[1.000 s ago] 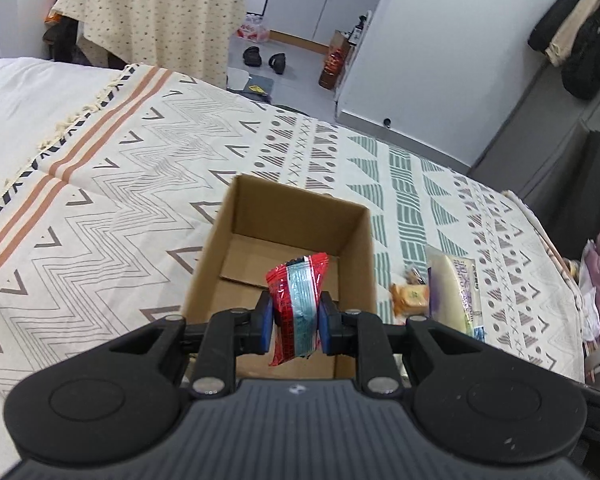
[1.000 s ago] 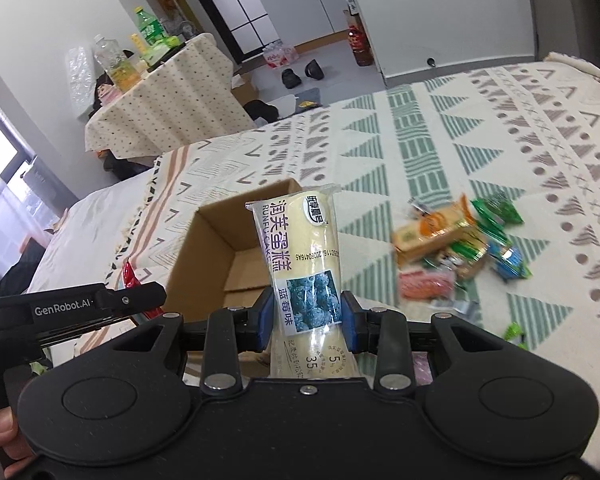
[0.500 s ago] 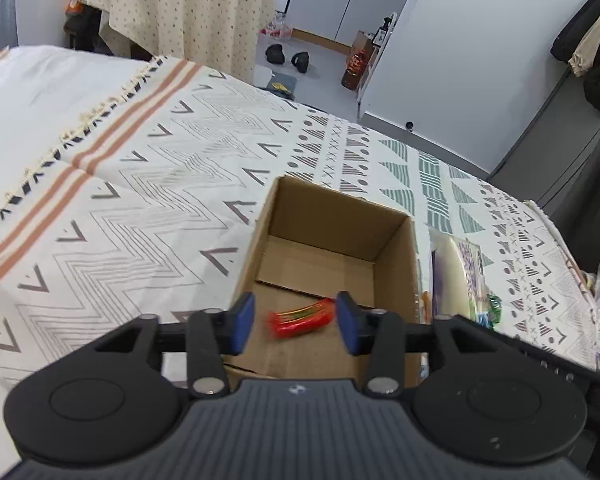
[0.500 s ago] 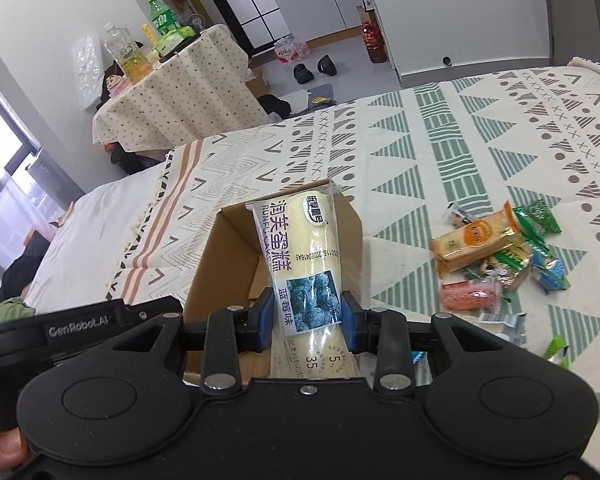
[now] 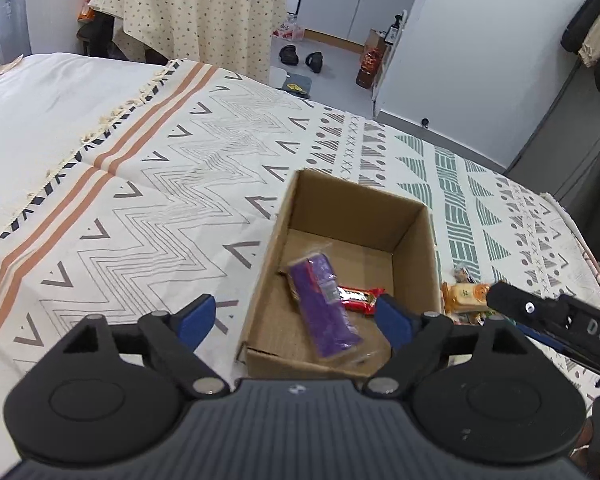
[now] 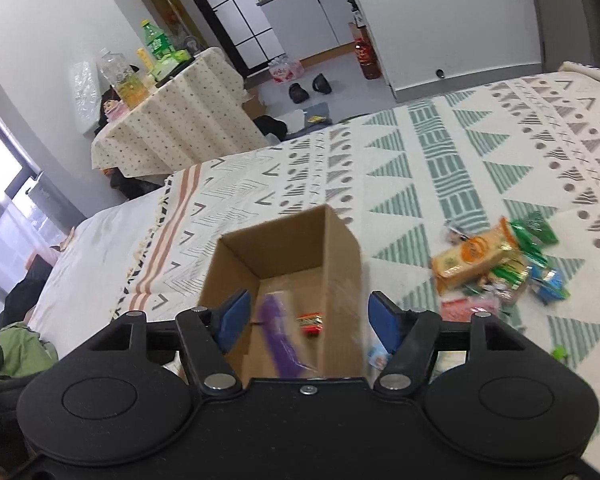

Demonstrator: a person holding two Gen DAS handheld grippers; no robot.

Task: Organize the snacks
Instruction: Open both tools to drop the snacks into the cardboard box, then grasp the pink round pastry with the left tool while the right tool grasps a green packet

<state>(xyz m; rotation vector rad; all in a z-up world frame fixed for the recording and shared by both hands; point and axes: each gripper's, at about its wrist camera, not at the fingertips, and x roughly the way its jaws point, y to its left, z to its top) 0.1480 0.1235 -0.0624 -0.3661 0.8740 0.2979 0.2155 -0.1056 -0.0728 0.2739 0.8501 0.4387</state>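
Observation:
An open cardboard box (image 5: 414,248) (image 6: 342,256) stands on the patterned bedspread. Inside it lie a purple-backed cake packet (image 5: 324,306) (image 6: 280,336) and a small red snack (image 5: 358,294) (image 6: 311,322). My left gripper (image 5: 296,320) hangs open above the box's near end, nothing between its blue pads (image 5: 196,320). Over the same box my right gripper (image 6: 308,320) is open too, and empty. Loose snacks (image 6: 496,264) lie in a pile right of the box; an orange packet (image 5: 464,294) shows past the box wall.
The right gripper's black body (image 5: 556,320) crosses the lower right of the left wrist view. A cloth-covered table (image 6: 172,128) with bottles stands beyond the bed, with shoes (image 5: 300,56) on the floor. A green bag (image 6: 8,356) lies at left.
Both grippers opened. The red snack dropped from the left gripper into the box, and the cake packet left the right gripper and now lies in the box, purple side up.

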